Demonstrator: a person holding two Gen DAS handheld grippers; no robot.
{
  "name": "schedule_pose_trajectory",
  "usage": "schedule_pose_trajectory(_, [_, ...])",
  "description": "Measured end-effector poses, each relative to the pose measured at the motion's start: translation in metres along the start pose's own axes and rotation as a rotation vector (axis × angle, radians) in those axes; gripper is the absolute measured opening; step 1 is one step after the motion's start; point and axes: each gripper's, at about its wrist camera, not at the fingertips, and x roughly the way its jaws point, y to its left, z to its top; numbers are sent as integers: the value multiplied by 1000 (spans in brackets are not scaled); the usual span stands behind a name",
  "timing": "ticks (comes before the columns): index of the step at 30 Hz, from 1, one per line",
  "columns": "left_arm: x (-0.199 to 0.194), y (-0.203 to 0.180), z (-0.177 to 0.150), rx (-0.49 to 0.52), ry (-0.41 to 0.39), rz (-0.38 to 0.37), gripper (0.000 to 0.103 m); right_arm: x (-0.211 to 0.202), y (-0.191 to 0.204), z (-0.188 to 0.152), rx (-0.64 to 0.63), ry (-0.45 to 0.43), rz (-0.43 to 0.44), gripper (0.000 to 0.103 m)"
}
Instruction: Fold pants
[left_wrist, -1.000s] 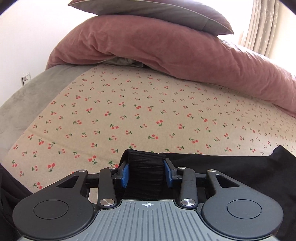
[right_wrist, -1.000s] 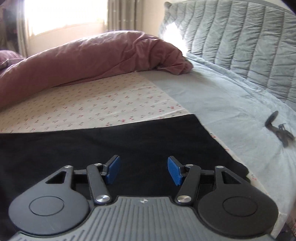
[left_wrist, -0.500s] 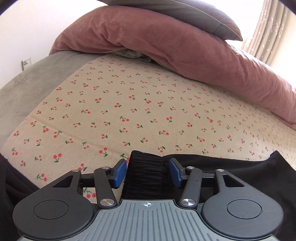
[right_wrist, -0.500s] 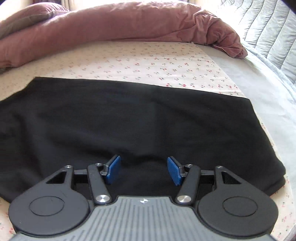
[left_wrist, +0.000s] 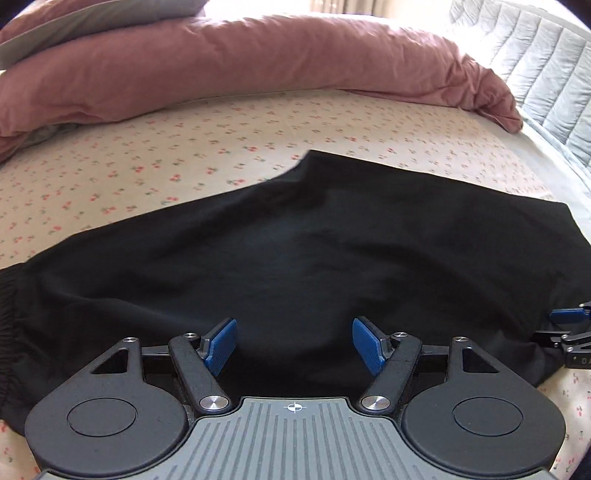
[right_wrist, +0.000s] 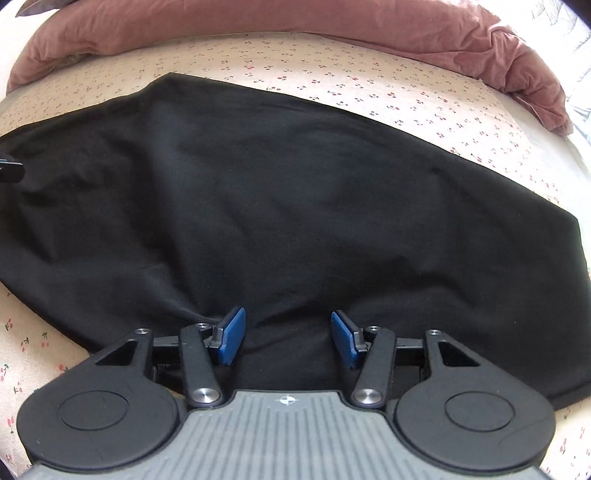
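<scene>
The black pants lie spread flat on the cherry-print bed sheet, with the pink duvet bunched along the far side. The left gripper hovers at the near edge of the fabric, its blue fingers wide apart and gripping nothing. The right gripper is likewise over the near edge, fingers spread and empty, black cloth between them.

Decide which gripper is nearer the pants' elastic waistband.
Left. The left gripper hovers over the pants, with the waistband just to its left; the right gripper sits toward the opposite end.
</scene>
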Motion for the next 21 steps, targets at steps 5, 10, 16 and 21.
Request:
schedule_pose_trajectory(5, [16,-27,-18,54,25,-5,70,-7,1,-13,-15,3,6,50])
schedule_pose_trajectory(10, [14,-26,-37,77,7,39,70,-28,-52,-21,186,-104,-47,52])
schedule_pose_trajectory(16, [9,-23,-45,56,13,48,72,-32,-170,-57,808,-167,-124,55])
schedule_pose_trajectory(21, [12,-24,-45,52,17,50,76,-32,-192,-66,961,-209,-114,52])
